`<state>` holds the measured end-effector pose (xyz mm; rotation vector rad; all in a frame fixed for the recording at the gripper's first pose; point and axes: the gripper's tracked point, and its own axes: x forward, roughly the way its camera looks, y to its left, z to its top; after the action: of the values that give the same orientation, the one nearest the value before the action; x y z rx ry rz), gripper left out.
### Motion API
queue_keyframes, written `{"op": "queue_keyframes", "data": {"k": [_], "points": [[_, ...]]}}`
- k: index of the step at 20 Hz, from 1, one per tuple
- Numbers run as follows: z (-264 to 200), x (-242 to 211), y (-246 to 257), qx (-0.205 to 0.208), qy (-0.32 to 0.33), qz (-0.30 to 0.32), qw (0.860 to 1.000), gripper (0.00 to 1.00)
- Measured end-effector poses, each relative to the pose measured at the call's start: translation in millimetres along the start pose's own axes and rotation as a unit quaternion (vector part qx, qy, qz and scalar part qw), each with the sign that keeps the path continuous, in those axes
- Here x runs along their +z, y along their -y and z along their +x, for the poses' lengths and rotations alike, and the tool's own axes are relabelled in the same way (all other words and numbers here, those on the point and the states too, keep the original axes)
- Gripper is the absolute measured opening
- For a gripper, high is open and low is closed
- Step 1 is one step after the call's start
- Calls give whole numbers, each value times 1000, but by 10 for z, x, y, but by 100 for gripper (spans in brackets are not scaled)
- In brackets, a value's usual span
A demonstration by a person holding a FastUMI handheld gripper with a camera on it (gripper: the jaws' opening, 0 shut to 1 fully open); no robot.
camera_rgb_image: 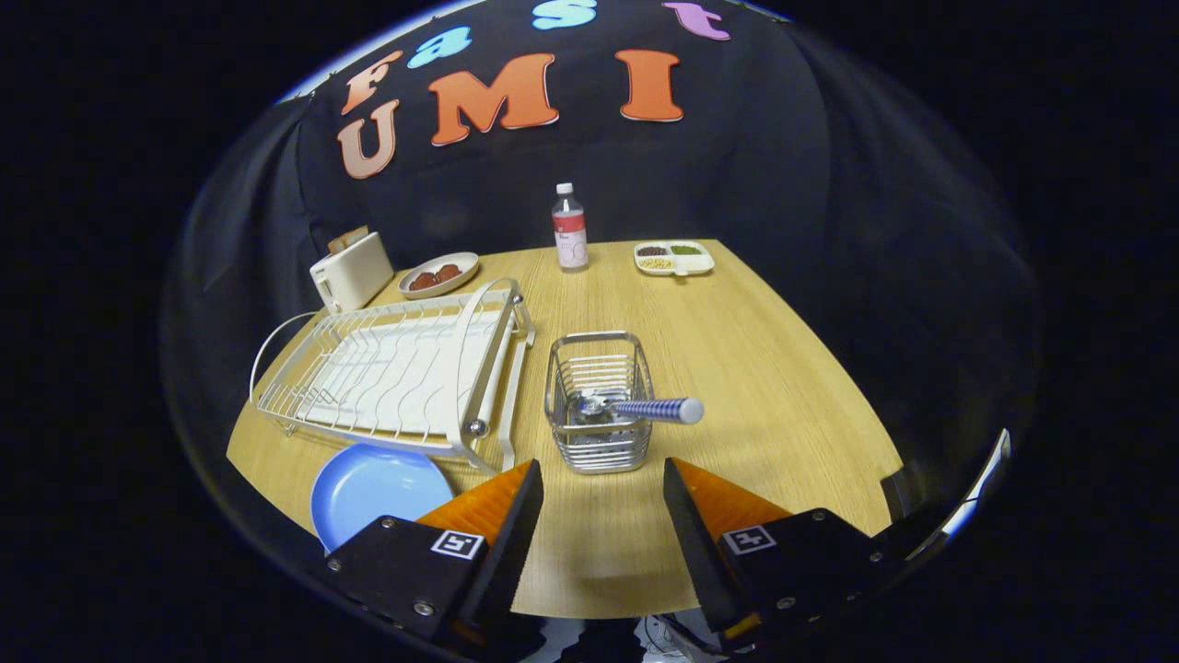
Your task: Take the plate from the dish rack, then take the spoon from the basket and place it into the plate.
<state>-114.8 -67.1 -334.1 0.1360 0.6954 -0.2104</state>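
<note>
Gripper view: my gripper (603, 483) hangs with fingers spread and empty, just short of the basket (599, 402). The spoon (645, 409) lies across its rim, handle pointing right. The plate (378, 488) sits left, beside the dish rack (396, 368). I'd approach low and pinch the handle squarely.

The bottle (570, 227) at twelve o'clock on the table (737, 368) wears a red and white label, its print too small to read. Each of the gripper (602, 483) fingers, spread apart with nothing between them, carries a square black-and-white marker tag (458, 543), a pattern and no words.
</note>
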Motion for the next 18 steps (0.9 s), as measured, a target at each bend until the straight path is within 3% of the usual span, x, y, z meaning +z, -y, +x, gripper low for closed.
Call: {"op": "queue_keyframes", "data": {"k": [2,7,14,17,18], "points": [[66,37,38,2,4,15,1000,78],[189,80,121,-1,9,21,1000,51],[282,179,235,2,21,58,998,44],[282,325,122,25,41,47,998,25],[267,334,76,33,43,41,998,23]]}}
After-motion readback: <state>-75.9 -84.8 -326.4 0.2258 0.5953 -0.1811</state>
